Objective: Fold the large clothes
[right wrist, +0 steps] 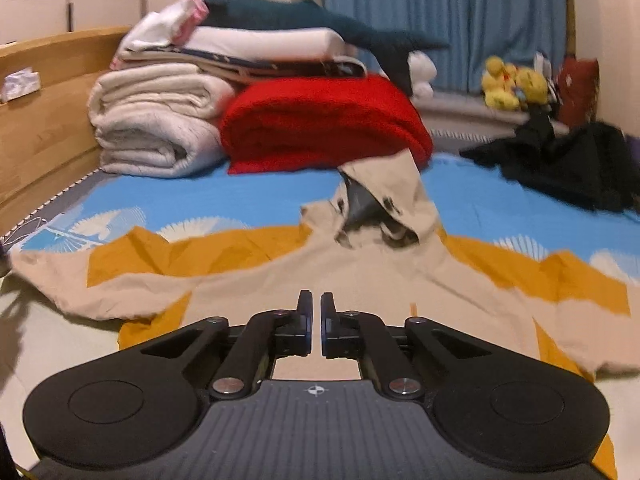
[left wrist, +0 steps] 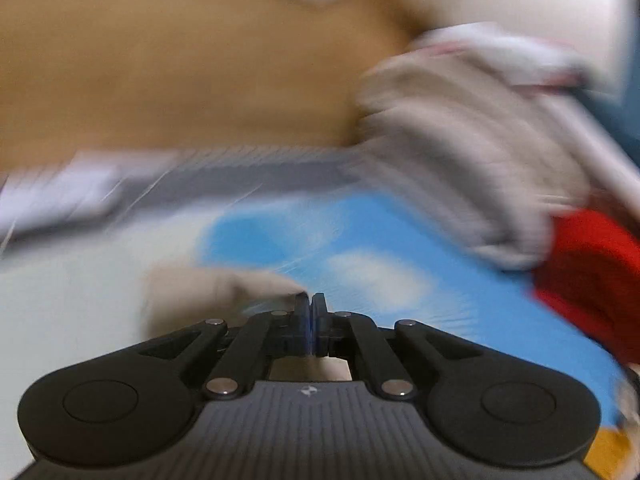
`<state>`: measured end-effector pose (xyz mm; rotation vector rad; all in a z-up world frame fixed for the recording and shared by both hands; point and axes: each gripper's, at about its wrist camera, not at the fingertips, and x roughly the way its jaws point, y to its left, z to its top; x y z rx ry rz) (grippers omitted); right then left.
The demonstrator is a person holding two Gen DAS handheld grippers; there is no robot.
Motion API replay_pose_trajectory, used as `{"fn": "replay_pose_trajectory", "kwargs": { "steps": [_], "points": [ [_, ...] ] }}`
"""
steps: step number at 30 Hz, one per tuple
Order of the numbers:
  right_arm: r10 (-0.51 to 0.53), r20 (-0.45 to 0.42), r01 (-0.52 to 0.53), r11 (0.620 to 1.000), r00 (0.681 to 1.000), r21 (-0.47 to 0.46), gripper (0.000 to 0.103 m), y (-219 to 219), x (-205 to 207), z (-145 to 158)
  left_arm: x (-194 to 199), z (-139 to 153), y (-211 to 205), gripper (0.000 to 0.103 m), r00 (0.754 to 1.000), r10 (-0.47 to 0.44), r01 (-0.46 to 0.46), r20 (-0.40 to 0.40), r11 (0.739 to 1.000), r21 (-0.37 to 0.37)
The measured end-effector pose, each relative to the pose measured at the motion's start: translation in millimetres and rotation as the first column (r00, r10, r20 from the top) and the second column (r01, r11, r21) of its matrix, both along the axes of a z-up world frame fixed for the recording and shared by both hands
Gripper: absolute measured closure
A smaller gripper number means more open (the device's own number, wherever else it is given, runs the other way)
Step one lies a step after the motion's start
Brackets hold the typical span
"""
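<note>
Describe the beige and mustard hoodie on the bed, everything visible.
The hoodie lies spread flat on the blue patterned bedsheet, sleeves out to both sides. Soft woven-looking fabric, beige body and hood with mustard panels along sleeves and sides, wrinkled. The hood stands up crumpled, showing a grey lining with dark marks. The right gripper hangs over its lower body; contact cannot be told.

In a motion-blurred view, the left gripper [left wrist: 310, 300] has its jaws closed on beige cloth [left wrist: 224, 284] over the blue bedsheet [left wrist: 400, 236], a red blanket [left wrist: 592, 276] at the sheet's right edge.
</note>
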<state>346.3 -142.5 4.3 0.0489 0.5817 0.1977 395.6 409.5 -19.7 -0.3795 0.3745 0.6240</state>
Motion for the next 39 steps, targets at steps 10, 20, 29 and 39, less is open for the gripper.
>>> {"fn": "replay_pose_trajectory", "kwargs": {
  "steps": [10,20,29,39],
  "points": [
    [-0.078,-0.102,0.089,0.990,0.992,0.109,0.085,-40.5,-2.9,-4.7,16.6,55.3,-313.9,0.064,0.578,-0.806,0.816,0.127,0.563,-0.132],
    [-0.134,-0.155,0.168,0.957,0.979,0.236,0.083,-76.1,9.0,-10.4,-30.0,32.5,-258.5,0.060,0.824,-0.564,0.545,-0.047,0.813,-0.206],
    [-0.064,-0.200,0.109,0.969,0.978,0.222,0.070,-49.4,33.0,-47.8,25.5,-6.9,-241.3,0.060,0.861,-0.484,0.467,-0.155,0.874,-0.139],
    [-0.154,-0.385,0.266,0.929,0.910,0.257,0.055,-68.7,82.5,-110.9,44.0,5.1,-228.0,0.060,0.851,-0.490,0.488,-0.189,0.871,-0.063]
  ]
}}
